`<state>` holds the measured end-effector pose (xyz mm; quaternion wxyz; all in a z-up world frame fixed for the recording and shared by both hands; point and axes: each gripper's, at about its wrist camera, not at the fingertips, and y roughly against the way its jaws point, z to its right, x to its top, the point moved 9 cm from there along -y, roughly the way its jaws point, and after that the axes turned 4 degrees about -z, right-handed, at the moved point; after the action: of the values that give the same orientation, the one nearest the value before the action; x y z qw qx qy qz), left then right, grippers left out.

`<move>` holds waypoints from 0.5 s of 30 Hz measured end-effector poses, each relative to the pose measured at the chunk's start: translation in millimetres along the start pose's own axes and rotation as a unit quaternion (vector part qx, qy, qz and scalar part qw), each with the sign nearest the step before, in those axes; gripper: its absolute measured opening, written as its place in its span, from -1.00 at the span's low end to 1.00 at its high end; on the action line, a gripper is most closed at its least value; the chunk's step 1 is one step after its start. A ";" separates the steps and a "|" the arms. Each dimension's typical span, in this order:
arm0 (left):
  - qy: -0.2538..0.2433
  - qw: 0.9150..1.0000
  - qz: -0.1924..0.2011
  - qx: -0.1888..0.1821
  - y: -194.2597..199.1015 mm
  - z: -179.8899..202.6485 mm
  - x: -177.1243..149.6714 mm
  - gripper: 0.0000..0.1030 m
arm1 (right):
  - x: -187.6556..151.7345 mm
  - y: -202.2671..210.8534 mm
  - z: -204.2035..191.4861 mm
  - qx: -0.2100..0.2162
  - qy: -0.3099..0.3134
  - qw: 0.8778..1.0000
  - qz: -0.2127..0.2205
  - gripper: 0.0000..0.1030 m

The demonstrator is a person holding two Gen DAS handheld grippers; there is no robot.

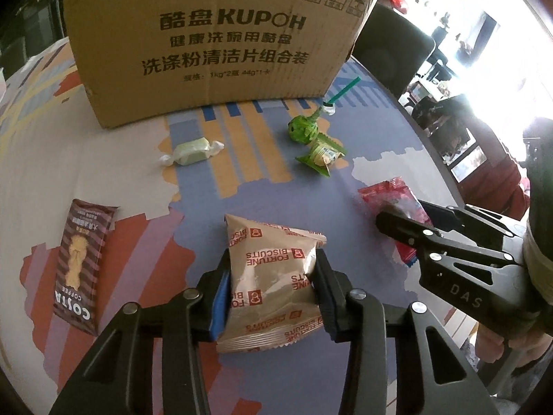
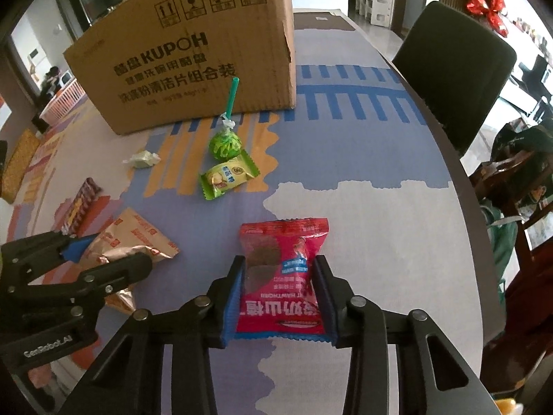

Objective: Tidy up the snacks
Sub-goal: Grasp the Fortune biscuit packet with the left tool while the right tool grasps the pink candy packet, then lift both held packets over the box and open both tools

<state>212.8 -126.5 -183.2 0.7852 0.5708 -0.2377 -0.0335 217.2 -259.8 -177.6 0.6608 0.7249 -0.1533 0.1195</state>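
My left gripper (image 1: 271, 269) is shut on a tan Fortune Biscuits packet (image 1: 273, 283), low over the table; the packet also shows in the right wrist view (image 2: 134, 242). My right gripper (image 2: 280, 276) is shut on a red hawthorn snack packet (image 2: 281, 276), which also shows in the left wrist view (image 1: 390, 197). A green lollipop (image 2: 224, 143), a green snack packet (image 2: 228, 176), a pale wrapped candy (image 1: 191, 152) and a brown Costa coffee bar (image 1: 83, 266) lie on the table. A large cardboard box (image 1: 214, 41) stands behind them.
The table has a patterned cloth (image 2: 345, 173). A dark chair (image 2: 456, 69) stands at the table's right edge. A pink basket (image 2: 64, 100) sits beyond the far left side.
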 end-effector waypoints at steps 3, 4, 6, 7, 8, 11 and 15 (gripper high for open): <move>0.002 1.000 0.008 0.000 6.1 1.6 1.1 -0.18 | 2.4 7.2 -1.7 0.000 0.005 1.000 0.013 -0.29; 0.002 1.000 0.012 0.000 8.9 2.3 1.8 -0.18 | 3.3 9.3 -2.5 0.000 0.006 1.000 0.016 -0.29; 0.003 1.000 0.021 0.002 15.2 3.1 3.3 -0.18 | 5.0 14.5 -4.4 0.004 0.008 1.000 0.023 -0.29; 0.005 1.000 0.026 0.002 19.5 3.7 4.8 -0.18 | 5.9 17.3 -5.7 0.007 0.008 1.000 0.026 -0.29; 0.006 1.000 0.031 0.001 23.2 3.7 6.3 -0.18 | 7.0 20.4 -7.1 0.010 0.009 0.999 0.029 -0.29; 0.007 0.999 0.050 0.004 37.9 3.4 12.6 -0.18 | 10.0 29.0 -9.2 0.013 0.013 0.999 0.041 -0.29; 0.005 0.997 0.075 0.009 57.0 2.6 21.4 -0.18 | 18.2 43.9 -14.1 0.017 0.019 0.998 0.060 -0.29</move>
<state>218.2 -115.9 -123.4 0.7815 0.5583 -0.2768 0.0306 217.8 -250.5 -129.0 0.6431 0.7229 -0.1820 0.1752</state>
